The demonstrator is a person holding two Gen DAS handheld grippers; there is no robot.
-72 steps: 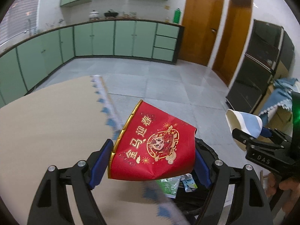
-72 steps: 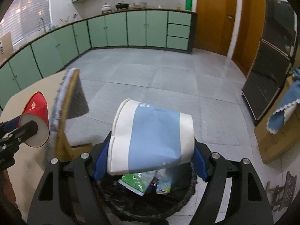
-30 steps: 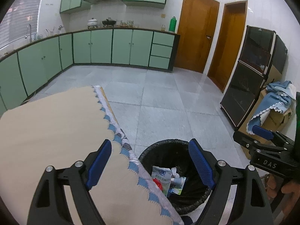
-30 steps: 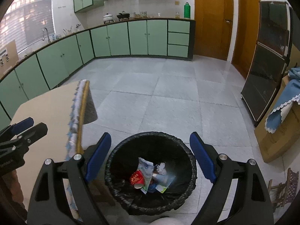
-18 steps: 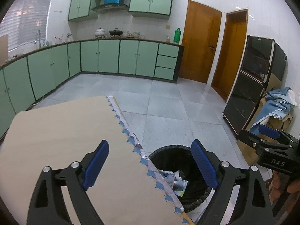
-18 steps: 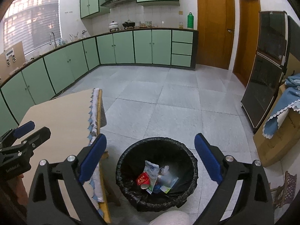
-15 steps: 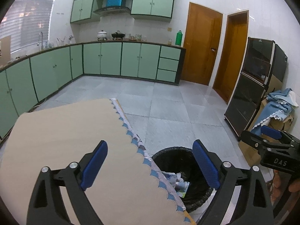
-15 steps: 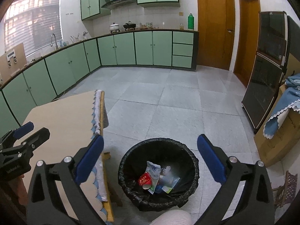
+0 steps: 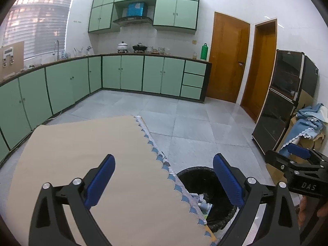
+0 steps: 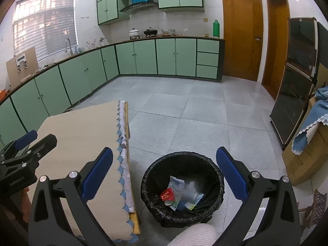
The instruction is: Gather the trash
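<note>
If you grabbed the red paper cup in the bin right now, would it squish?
Probably yes: the red paper cup looks like thin paper, so it should crush easily. It also seems light, lying tipped on its side atop crumpled wrappers in the black bin.

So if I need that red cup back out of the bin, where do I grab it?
Take the red cup across its side wall near the white rim, coming straight down through the bin's open top: it lies tipped on the other trash, so the wall faces up.
</note>
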